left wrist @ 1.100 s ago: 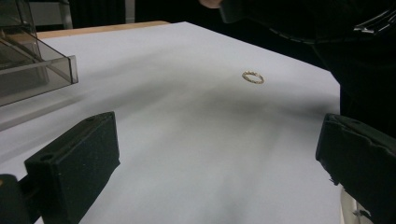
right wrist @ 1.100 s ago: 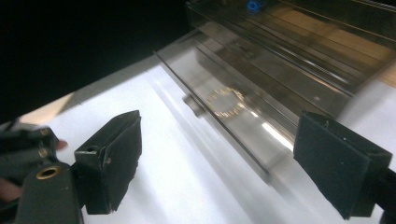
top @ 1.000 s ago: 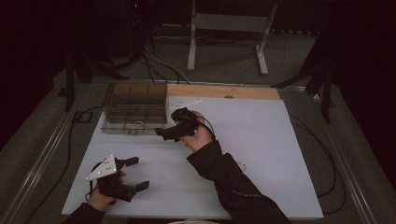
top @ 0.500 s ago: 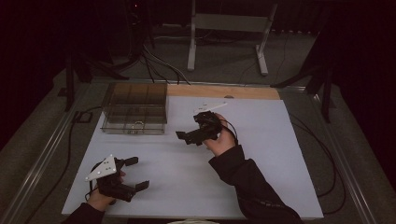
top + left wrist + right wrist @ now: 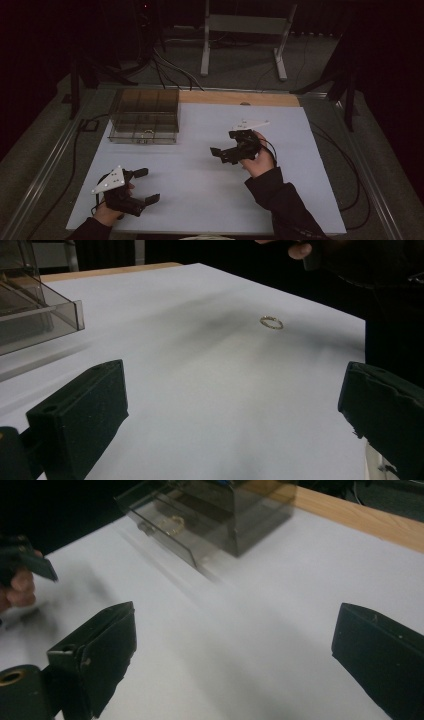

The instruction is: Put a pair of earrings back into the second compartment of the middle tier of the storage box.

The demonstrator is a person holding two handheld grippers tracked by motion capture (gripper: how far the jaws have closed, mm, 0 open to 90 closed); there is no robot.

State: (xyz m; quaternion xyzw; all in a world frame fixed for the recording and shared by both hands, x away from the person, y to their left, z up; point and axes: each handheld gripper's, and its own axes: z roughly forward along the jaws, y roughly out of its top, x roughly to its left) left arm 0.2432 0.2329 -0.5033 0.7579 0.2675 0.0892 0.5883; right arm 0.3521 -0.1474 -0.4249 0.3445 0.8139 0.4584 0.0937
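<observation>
From the high view, the left gripper sits low at about seven o'clock on the white sheet, jaws spread wide and empty. The right gripper hangs near the centre, slightly toward three o'clock, its jaws also apart with nothing between them. A clear plastic box stands at eleven o'clock, against the wooden strip along the far edge.

In the left gripper view, the wide jaws frame bare sheet, and a small gold ring lies flat at about one o'clock, well apart from the box corner at ten o'clock.

In the right gripper view, the jaws stand wide over blurred sheet; the box sits at twelve o'clock with a small gold-coloured piece inside, too blurred to name.

The ring looks like the likely target. A good pick would mean lowering one jaw tip to the sheet beside the thin band, closing slowly, and keeping the jaws level so it does not skid away.
</observation>
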